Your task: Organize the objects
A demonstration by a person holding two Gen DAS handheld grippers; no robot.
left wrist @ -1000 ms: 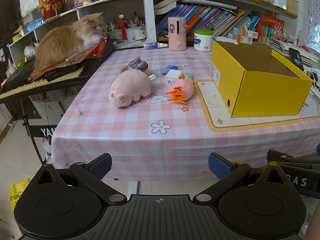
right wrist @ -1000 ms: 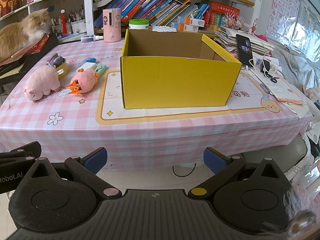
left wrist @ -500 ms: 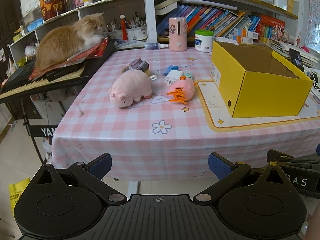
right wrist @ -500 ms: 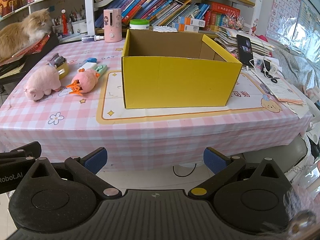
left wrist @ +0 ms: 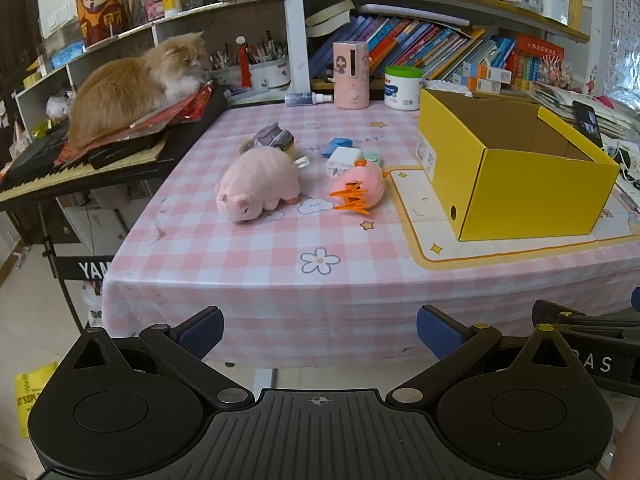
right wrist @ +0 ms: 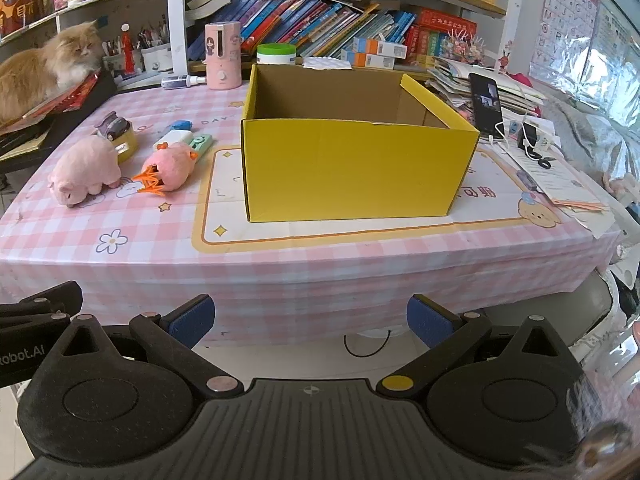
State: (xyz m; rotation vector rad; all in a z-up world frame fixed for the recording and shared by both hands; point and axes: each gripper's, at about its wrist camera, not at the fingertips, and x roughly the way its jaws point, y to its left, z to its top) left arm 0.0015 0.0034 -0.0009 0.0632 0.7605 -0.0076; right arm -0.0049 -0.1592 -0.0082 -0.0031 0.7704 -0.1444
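From the left wrist camera, the left gripper hangs short of the near edge of the table, its blue-padded jaws spread wide with nothing between them. On the pink checked cloth lie a pink plush pig and, just to its right, a pink plush chick with orange feet; behind them sit a toy car on a tape roll, a blue item and a white charger-like block. The open yellow cardboard box stands on a cream mat to the right, well apart from the toys. An orange cat lies on a keyboard piano at the left. From the right wrist camera, the right gripper is likewise held short of the table edge, jaws apart and holding nothing, facing the yellow box, whose inside looks bare as far as it shows. The pig and chick lie left of the box, and a phone leans at the right.
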